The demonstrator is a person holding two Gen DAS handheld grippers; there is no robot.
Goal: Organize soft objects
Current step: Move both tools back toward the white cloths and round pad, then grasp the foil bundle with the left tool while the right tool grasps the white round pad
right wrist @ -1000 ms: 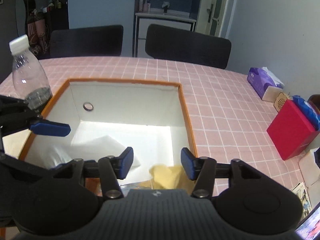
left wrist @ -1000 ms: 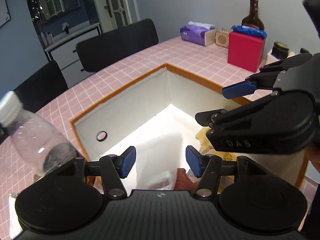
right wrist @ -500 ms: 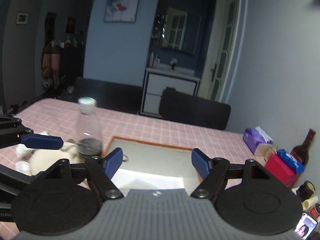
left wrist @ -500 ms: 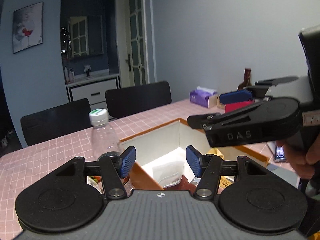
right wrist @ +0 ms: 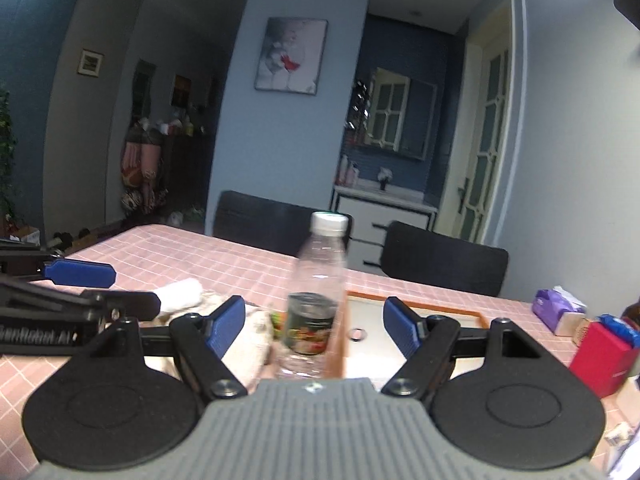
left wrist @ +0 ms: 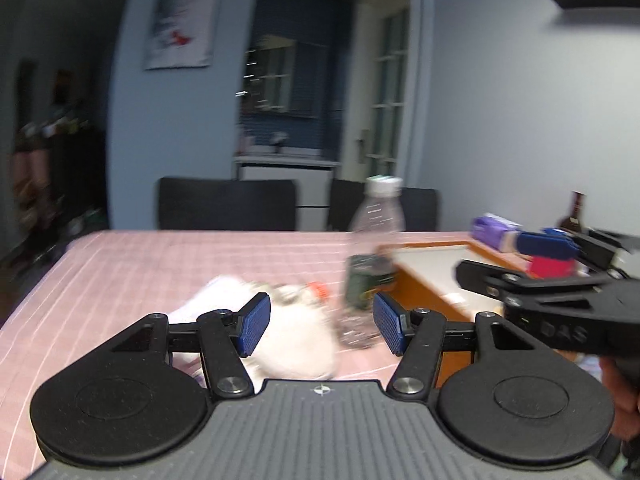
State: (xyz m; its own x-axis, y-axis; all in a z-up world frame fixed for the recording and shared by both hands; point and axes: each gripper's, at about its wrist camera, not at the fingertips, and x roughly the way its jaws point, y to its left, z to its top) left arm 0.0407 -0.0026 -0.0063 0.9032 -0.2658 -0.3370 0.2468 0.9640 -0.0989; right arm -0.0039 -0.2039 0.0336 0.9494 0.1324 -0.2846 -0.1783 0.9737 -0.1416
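Tools (left wrist: 322,328) apart, above bottle (right wrist: 316,300)

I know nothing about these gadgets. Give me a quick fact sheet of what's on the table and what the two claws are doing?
left gripper: open, empty, aimed at the soft pile
right gripper: open, empty, bottle in line ahead
soft items: whitish, blurred heap lying on the tablecloth, outside the box
bottle: clear plastic, white cap, upright beside the box
box: white inside, orange rim, open top
tablecloth: pink checked
far right: tissue pack, red box
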